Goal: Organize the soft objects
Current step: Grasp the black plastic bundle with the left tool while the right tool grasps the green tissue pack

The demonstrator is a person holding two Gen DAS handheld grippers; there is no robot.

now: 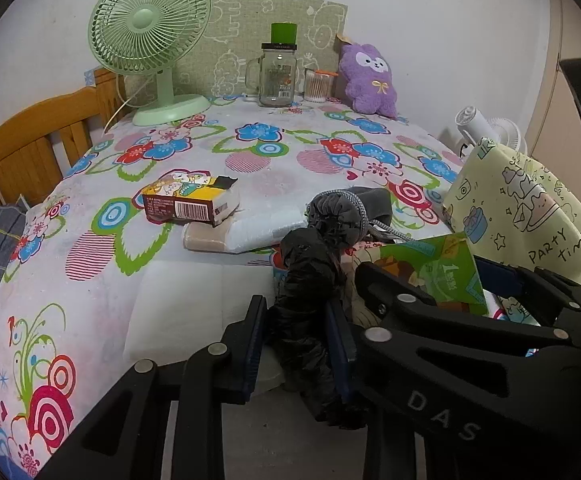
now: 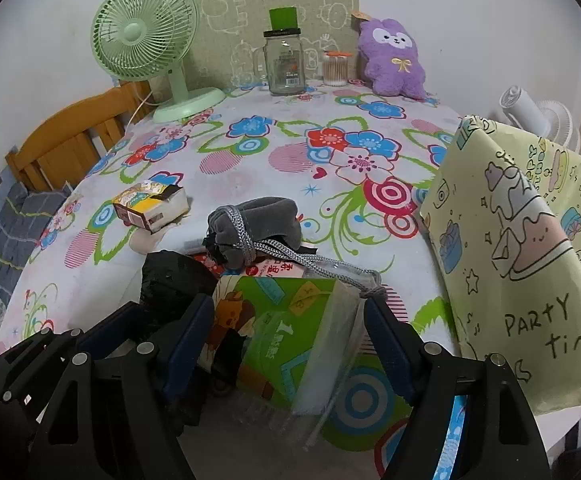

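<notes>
My left gripper (image 1: pixel 296 344) is shut on a roll of black plastic bags (image 1: pixel 310 304) at the table's near edge; the roll also shows in the right wrist view (image 2: pixel 170 280). My right gripper (image 2: pixel 288 344) is shut on a green tissue pack (image 2: pixel 290 332), seen from the left wrist view as well (image 1: pixel 438 272). A grey drawstring pouch (image 2: pixel 254 224) lies on a red-printed pack just behind. A torn tissue pack with cartoon print (image 1: pixel 188 198) rests on a white and beige packet (image 1: pixel 246 232). A purple plush toy (image 2: pixel 392 58) leans on the wall at the back.
A yellow "Party time" bag (image 2: pixel 522 256) stands at the right. A green desk fan (image 2: pixel 146 40), a glass mug jar (image 2: pixel 284 62) and a cotton swab tub (image 2: pixel 336 68) stand at the back. A white fan (image 2: pixel 538 116) is behind the bag. A wooden bed frame (image 1: pixel 38 144) is left.
</notes>
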